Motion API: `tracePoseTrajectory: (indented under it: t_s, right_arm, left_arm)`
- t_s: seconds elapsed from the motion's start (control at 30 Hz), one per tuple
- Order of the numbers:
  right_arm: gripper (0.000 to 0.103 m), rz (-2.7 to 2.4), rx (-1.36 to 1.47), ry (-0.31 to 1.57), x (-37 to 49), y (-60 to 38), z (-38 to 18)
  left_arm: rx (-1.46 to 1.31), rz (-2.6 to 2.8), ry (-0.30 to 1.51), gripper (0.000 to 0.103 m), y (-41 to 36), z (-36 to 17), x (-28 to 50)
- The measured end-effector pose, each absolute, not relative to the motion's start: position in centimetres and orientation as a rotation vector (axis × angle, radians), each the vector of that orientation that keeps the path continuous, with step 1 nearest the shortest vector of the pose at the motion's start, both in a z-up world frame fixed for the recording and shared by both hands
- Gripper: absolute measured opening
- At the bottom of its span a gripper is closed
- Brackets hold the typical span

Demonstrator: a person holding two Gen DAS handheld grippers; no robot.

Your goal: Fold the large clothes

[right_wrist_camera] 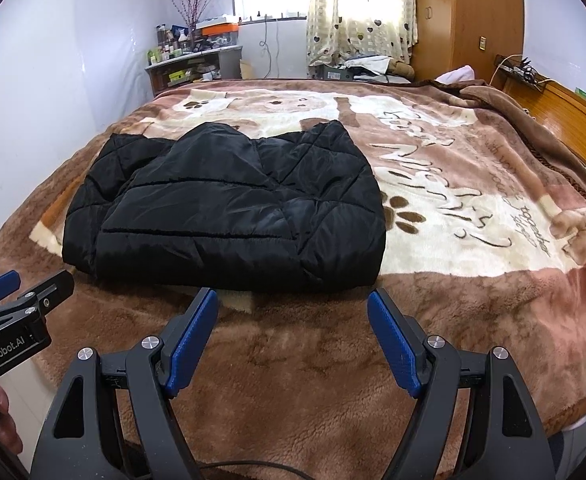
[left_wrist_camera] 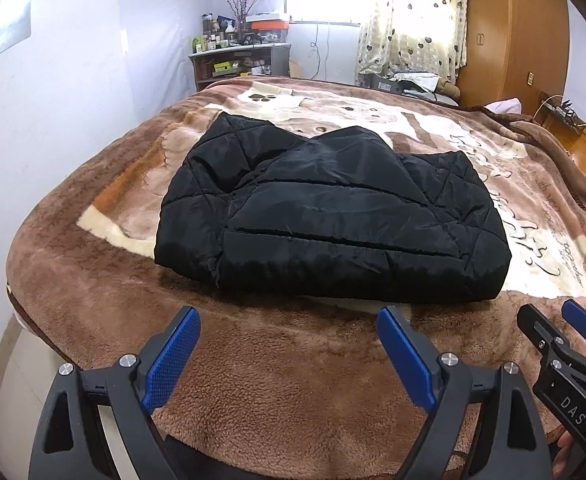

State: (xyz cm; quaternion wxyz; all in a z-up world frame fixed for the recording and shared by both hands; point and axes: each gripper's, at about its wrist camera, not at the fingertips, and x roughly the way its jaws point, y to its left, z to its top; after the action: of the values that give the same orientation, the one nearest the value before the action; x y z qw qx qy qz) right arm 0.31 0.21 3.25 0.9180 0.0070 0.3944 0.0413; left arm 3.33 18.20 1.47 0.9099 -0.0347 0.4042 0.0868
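Our two handheld grippers, black frames with blue pads

We see the left gripper and the right gripper built alike: matte black plastic arms with teardrop cutouts, round silver screw heads at the pivots, and flat blue fingers textured with a fine grid. White lettering marks the sides, "DAS" on the right one seen from the left camera and "GenRobot.AI" on the left one seen from the right. A thin dark cable runs under the right gripper.
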Motion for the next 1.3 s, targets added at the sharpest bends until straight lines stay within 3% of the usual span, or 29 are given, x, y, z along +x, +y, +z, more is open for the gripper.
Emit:
tracePoseTrajectory:
  t_s: [1.3]
  right_arm:
    - [0.077, 0.091, 0.01, 0.821, 0.2, 1.1, 3.3]
  left_arm:
    - [-0.03, 0.218, 0.814, 0.09, 17.1, 1.7, 2.7]
